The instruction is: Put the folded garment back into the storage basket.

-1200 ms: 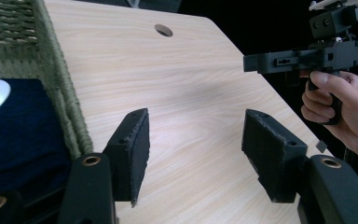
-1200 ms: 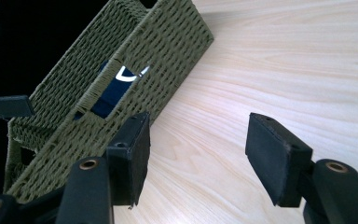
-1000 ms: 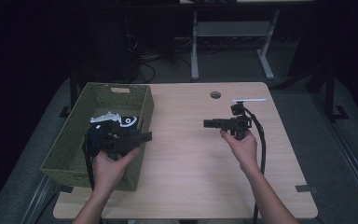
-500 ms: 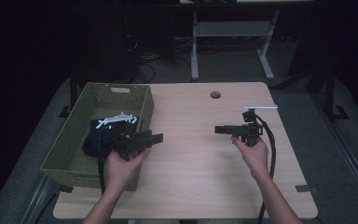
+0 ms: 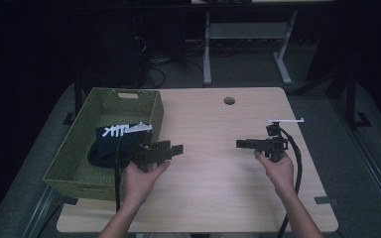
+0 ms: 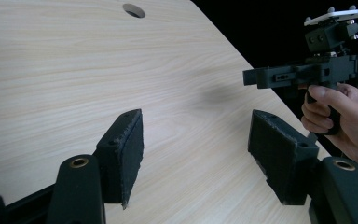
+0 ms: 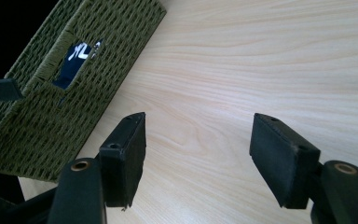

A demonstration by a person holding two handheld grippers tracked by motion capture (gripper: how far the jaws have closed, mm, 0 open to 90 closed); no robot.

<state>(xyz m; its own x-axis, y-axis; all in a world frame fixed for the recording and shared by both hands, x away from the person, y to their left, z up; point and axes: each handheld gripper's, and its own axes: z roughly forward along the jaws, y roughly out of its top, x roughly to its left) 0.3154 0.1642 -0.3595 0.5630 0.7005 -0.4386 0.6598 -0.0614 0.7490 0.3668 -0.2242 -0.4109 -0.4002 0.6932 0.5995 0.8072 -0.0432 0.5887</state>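
A dark folded garment [image 5: 110, 144] with white markings lies in the green basket [image 5: 79, 134].

In the high view, the dark garment [image 5: 110, 148] in the green basket [image 5: 79, 130] is lying partly hidden behind the left gripper [image 5: 177, 148], its white print too small to read. At the upper left of the right gripper view, the basket's handle opening is revealing just a sliver of it, and the frame edge is cutting the basket off.

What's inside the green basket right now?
The green basket holds a dark folded garment with white print. Its lower part and the basket floor beneath are hidden.
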